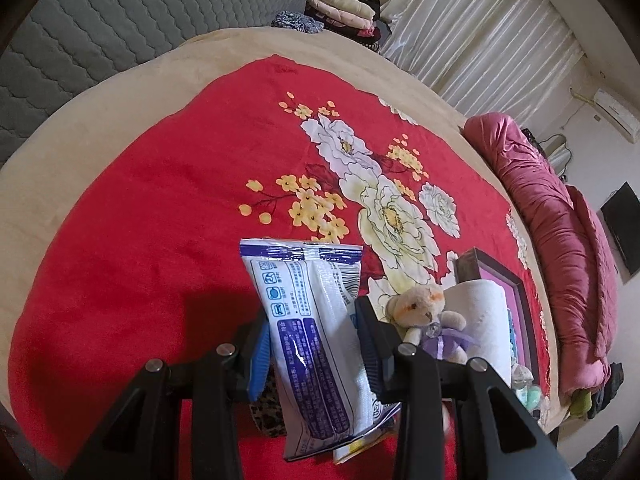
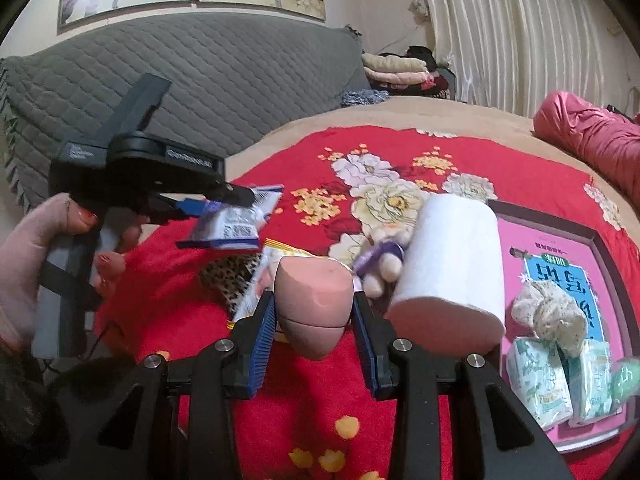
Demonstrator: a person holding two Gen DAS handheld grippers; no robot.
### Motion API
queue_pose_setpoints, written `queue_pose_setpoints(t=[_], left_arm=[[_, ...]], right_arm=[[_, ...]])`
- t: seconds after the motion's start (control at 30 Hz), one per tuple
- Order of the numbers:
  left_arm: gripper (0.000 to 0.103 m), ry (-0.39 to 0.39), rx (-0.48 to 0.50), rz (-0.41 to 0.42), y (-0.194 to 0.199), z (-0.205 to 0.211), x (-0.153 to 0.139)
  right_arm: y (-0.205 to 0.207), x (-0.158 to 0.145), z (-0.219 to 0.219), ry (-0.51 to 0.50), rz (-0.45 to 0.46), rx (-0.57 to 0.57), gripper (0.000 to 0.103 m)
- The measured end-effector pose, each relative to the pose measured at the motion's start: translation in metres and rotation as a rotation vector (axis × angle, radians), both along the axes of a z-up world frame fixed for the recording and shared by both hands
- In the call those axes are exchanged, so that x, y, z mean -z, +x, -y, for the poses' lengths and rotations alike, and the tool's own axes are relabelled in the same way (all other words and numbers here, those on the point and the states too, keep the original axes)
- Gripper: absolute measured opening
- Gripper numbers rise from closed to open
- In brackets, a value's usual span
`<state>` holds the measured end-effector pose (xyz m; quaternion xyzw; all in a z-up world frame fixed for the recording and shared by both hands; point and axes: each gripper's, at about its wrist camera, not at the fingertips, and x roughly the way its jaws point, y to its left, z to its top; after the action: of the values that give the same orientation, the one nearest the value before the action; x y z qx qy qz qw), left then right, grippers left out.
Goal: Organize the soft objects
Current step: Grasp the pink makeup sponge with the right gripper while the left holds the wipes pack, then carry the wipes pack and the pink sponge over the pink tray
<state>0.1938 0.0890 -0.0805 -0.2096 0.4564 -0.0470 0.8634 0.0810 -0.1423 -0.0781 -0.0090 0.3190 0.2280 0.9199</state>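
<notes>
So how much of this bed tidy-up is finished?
Done, it seems: two tissue packs and a floral pouch sit in the pink tray. In hand: the left hand-held gripper grips a wipes packet; the right hand-held gripper grips a pink sponge. Left: the paper roll, small teddy, leopard cloth and yellow packet on the blanket.

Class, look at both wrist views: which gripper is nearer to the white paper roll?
Right. The right gripper, shut on a pink sponge, sits just beside the paper roll; the left gripper, holding a wipes packet, is farther away.
</notes>
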Motion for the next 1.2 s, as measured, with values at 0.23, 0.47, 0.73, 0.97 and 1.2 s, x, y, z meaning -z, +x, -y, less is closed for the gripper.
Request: queue_pose_setpoints(t=[0.23, 0.47, 0.73, 0.97, 1.2], left_arm=[[0.039, 0.018, -0.014, 0.005, -0.002, -0.004, 0.001], [0.039, 0.039, -0.021, 0.012, -0.005, -0.007, 0.000], [0.039, 0.031, 0.010, 0.031, -0.008, 0.002, -0.010], [0.039, 0.064, 0.045, 0.070, -0.012, 0.024, -0.025], [0.039, 0.067, 0.093, 0.103, -0.016, 0.045, -0.039]], right_arm=[[0.001, 0.001, -0.010, -0.006, -0.018, -0.031, 0.039], [0.005, 0.009, -0.016, -0.020, -0.044, -0.043, 0.039], [0.015, -0.004, -0.007, 0.022, -0.018, -0.015, 0.039], [0.028, -0.025, 0.004, 0.057, 0.023, 0.039, 0.039], [0.045, -0.041, 0.026, 0.094, 0.045, 0.134, 0.039]])
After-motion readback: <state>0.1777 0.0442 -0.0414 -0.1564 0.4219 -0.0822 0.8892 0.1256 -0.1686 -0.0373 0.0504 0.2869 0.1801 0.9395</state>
